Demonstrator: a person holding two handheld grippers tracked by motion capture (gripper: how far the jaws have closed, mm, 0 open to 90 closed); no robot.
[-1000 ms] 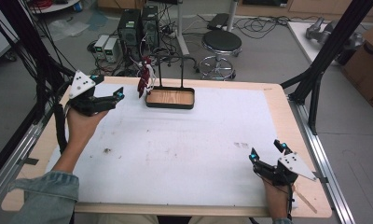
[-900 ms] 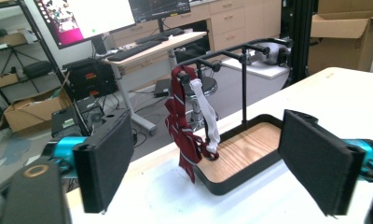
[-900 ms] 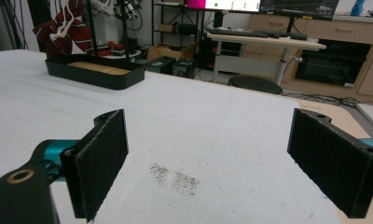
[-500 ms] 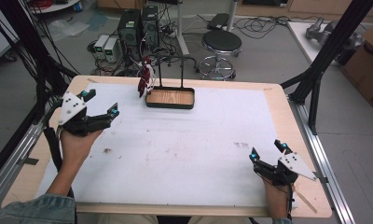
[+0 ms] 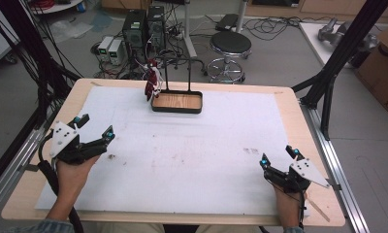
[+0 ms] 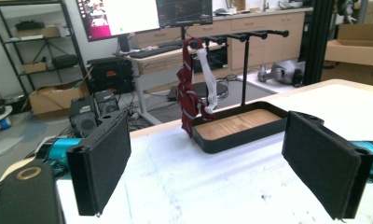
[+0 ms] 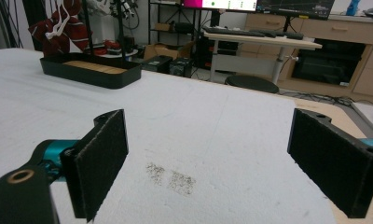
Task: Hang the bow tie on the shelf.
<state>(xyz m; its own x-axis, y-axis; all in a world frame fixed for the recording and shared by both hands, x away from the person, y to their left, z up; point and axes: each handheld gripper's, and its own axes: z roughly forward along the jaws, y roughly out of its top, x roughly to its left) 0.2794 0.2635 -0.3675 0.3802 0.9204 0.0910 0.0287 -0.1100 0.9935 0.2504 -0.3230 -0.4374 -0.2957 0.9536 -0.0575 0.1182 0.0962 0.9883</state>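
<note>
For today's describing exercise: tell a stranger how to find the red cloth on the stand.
Look to the far edge of the white table, where a black tray with a wooden floor carries a thin black rack. The red cloth hangs from the rack's left end, knotted with a white cord.

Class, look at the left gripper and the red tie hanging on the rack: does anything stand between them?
Nothing visible does. The left gripper, jaws open and empty, faces the red tie across bare white mat.
</note>
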